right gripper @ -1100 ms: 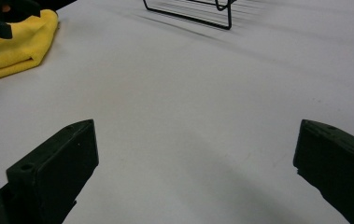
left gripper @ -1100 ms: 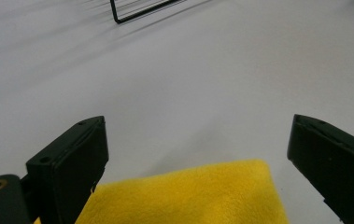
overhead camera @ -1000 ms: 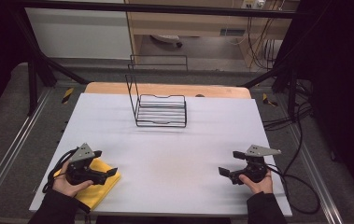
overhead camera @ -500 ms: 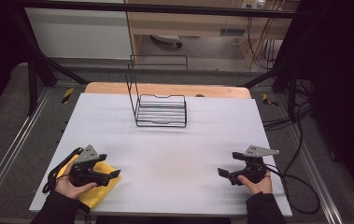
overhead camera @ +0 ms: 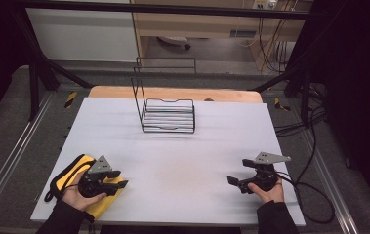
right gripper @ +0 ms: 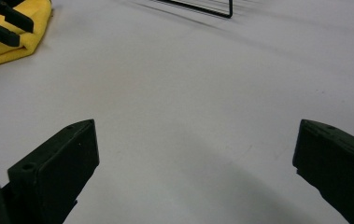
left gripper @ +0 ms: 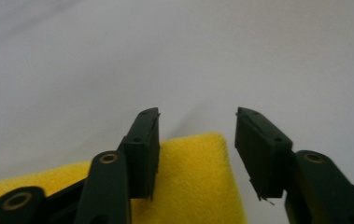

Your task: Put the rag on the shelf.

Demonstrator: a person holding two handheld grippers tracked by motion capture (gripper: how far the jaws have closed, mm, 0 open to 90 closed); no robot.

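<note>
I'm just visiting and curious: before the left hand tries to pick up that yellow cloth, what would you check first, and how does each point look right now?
1. Yellow cloth lies between the left gripper fingers: ok.
2. Fingers, which have just been closing, press the cloth: not ok, a gap remains.
3. Cloth flat on the table: ok.
4. Right gripper open and apart from the cloth: ok.
5. Wire rack out of the way: ok.
6. Cable under the cloth: cannot tell.

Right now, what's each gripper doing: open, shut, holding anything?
Left gripper: open, jaws have just been closing over the yellow cloth, not yet pressing it.
Right gripper: open wide, nothing between its jaws.
</note>
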